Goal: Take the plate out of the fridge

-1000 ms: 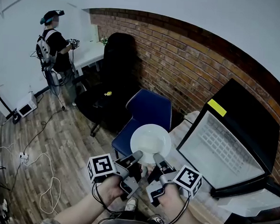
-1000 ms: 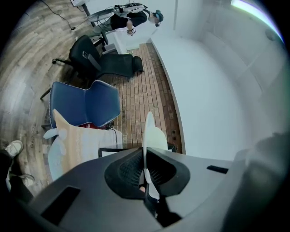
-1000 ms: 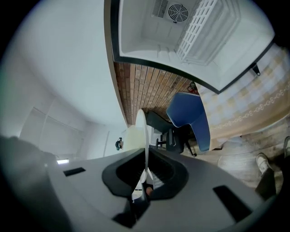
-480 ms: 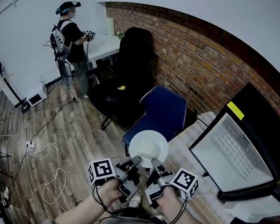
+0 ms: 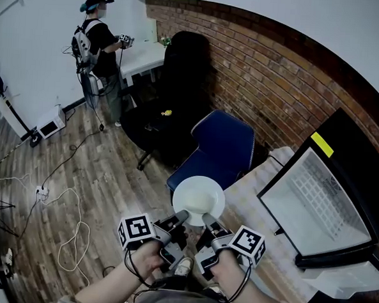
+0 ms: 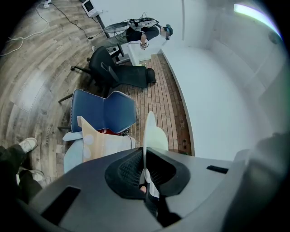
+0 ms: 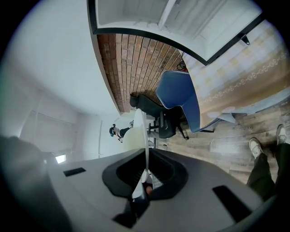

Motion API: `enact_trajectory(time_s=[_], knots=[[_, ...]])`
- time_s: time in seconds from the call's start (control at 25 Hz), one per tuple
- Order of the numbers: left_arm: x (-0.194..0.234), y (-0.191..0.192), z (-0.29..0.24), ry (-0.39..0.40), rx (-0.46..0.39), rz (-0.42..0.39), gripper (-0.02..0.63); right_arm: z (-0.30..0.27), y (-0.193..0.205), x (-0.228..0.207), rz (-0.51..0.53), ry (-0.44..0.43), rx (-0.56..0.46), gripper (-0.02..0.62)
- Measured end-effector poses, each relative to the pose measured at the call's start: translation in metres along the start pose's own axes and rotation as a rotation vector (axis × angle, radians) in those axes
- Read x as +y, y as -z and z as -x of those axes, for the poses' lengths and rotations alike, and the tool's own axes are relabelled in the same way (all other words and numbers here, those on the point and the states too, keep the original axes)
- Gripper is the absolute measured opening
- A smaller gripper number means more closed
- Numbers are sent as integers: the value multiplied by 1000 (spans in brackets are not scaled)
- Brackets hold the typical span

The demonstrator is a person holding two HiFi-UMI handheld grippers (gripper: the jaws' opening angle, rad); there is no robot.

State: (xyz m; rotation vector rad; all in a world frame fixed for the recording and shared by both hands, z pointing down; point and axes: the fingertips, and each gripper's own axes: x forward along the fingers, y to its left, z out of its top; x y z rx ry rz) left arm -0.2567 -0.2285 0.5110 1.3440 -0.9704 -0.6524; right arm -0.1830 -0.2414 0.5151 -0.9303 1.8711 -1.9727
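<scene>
The round white plate (image 5: 199, 198), judged stiff, smooth and breakable, is clamped at its near rim between the tightly closed fingers (image 5: 176, 217) of left gripper (image 5: 184, 213) and right gripper (image 5: 206, 217).

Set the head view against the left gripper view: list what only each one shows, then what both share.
Head view only: the open fridge and the right gripper. Left gripper view only: the left gripper's jaws seen close, shut on the rim of the plate, which shows edge-on. Both: the plate, blue chair, brick wall and a person at the white desk.
</scene>
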Motion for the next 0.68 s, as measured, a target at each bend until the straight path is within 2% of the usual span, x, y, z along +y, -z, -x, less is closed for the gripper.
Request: enact_trajectory(time_s=[0.68], knots=[[-2,10,-2,-1,25,-2,26,11,-2,-1,-2,-1,-8,35]])
